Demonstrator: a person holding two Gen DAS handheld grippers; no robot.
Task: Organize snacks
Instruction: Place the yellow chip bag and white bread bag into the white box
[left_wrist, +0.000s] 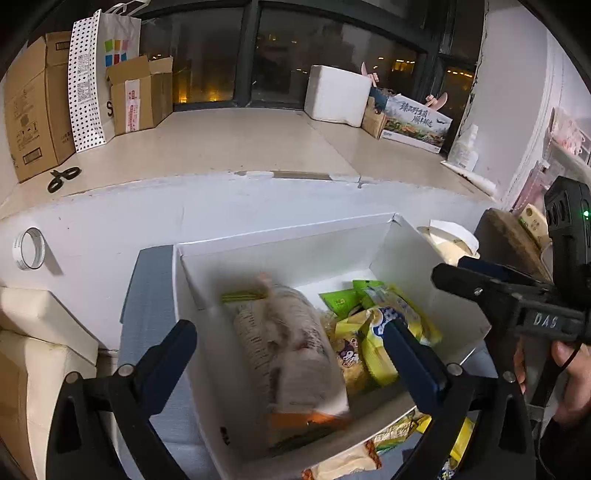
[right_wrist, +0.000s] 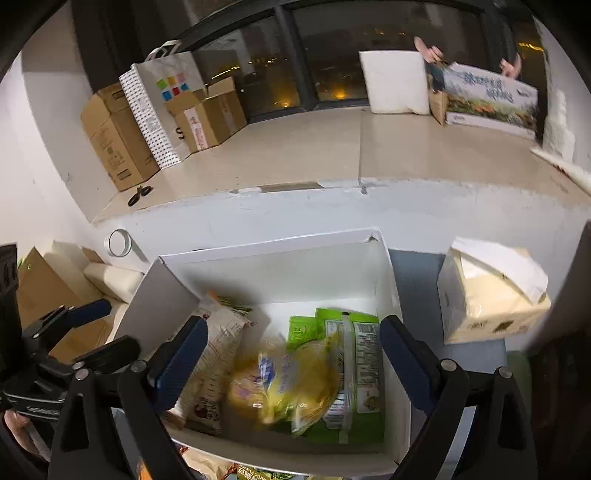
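Note:
A white open box (left_wrist: 288, 236) (right_wrist: 273, 243) holds several snack packs. My left gripper (left_wrist: 291, 354) is open above its left half, over a blurred pale clear pack (left_wrist: 291, 347) that lies free between the fingers. Green packs (left_wrist: 340, 299) and yellow packs (left_wrist: 388, 332) fill the right half. My right gripper (right_wrist: 291, 354) is open above the box, over a blurred yellow pack (right_wrist: 288, 384) and green packs (right_wrist: 354, 350). The pale pack (right_wrist: 218, 354) lies at the left there. The right gripper also shows in the left wrist view (left_wrist: 480, 284).
More snack packs (left_wrist: 351, 458) lie in front of the box. A cream carton (right_wrist: 491, 291) stands right of it. A tape roll (left_wrist: 29, 249) hangs on the white ledge wall. Scissors (left_wrist: 62, 177), cardboard boxes (left_wrist: 37, 103) and a foam box (left_wrist: 336, 96) sit on the sill.

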